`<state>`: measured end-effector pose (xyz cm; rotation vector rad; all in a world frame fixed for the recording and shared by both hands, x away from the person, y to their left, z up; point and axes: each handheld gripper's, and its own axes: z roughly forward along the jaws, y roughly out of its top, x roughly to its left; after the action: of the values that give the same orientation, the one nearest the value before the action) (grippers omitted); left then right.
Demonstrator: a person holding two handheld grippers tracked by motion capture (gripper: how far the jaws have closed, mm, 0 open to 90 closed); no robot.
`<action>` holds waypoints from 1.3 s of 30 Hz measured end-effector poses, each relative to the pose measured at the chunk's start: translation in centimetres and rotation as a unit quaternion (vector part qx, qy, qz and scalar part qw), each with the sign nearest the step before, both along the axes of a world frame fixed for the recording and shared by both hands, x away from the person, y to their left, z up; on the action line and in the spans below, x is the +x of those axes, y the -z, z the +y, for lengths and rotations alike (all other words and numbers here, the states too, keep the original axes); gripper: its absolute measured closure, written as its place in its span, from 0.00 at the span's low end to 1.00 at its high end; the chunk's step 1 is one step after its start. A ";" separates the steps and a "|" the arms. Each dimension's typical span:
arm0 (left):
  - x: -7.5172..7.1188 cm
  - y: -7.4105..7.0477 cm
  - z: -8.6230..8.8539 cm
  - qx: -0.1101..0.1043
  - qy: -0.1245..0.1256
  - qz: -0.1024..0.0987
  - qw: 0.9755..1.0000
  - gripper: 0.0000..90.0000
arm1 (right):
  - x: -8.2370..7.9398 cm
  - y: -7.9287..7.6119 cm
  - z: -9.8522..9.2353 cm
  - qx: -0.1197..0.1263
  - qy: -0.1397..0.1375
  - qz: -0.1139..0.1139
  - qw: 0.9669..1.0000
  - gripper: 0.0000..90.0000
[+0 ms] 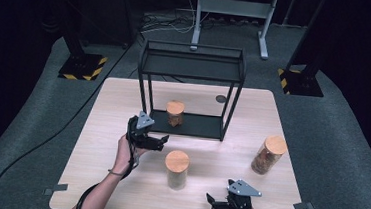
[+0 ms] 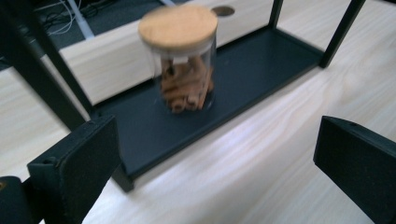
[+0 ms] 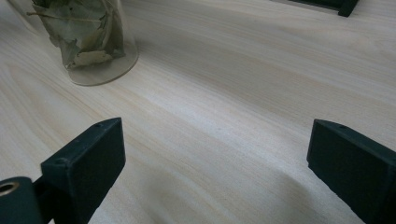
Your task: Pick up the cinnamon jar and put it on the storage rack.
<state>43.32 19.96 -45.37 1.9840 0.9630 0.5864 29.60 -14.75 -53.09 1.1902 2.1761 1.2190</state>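
A black two-shelf metal rack [image 1: 191,67] stands at the back of the wooden table [image 1: 117,179]. On its lower shelf [image 2: 261,70] is a glass jar of cinnamon sticks [image 1: 175,112] [image 2: 184,60] with a wooden lid. My left gripper [image 1: 161,142] [image 2: 224,158] hovers open just in front of the rack's left end, facing that jar, with nothing between its jaws. A jar of dried leaves [image 1: 176,169] [image 3: 88,37] stands mid-table. My right gripper [image 1: 211,204] [image 3: 215,163] rests open and empty near the front edge, to the right of that jar.
A third wooden-lidded jar [image 1: 269,154] with reddish-brown contents stands at the table's right side. The rack's black posts [image 2: 53,70] flank the lower shelf. A small round hole [image 1: 221,99] sits in the tabletop behind the rack.
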 end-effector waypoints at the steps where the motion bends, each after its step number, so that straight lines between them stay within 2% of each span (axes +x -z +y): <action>1: -0.2 0.3 0.2 0.002 -0.002 0.003 1.000 0.00 | 0.0 0.0 0.0 0.000 0.000 0.000 1.000 0.04; 7: -1.4 1.9 1.9 0.009 -0.016 0.027 0.999 0.00 | 0.0 0.0 0.0 -0.002 0.000 -0.001 1.000 0.04; 12: -2.9 3.2 3.0 0.020 -0.014 0.043 0.999 0.00 | 0.0 0.0 0.0 -0.002 0.000 0.000 1.000 0.04; 16: -4.0 4.4 4.1 0.011 -0.012 0.066 0.998 0.00 | 0.0 0.0 0.0 -0.002 0.000 0.000 1.000 0.04; 18: -4.6 5.0 4.8 0.007 -0.016 0.074 0.997 0.00 | 0.0 0.0 0.0 -0.001 0.000 0.001 1.000 0.04; 23: -6.5 6.4 6.5 0.019 -0.032 0.089 0.995 0.00 | 0.0 0.0 0.0 0.000 0.000 0.000 1.000 0.04; 28: -7.8 7.6 8.8 0.009 -0.059 0.109 0.992 0.00 | 0.0 0.0 0.0 0.001 0.000 0.000 1.000 0.04; 32: -8.6 7.7 10.1 0.001 -0.080 0.107 0.991 0.00 | 0.0 0.0 0.0 0.001 0.001 0.000 1.000 0.04; 39: -10.0 7.8 10.5 0.031 -0.088 0.102 0.990 0.00 | 0.0 0.0 0.0 0.001 -0.003 0.001 1.000 0.04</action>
<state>33.29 30.43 -53.14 2.0569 1.2679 0.5216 29.63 -14.77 -53.10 1.1879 2.1820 1.2225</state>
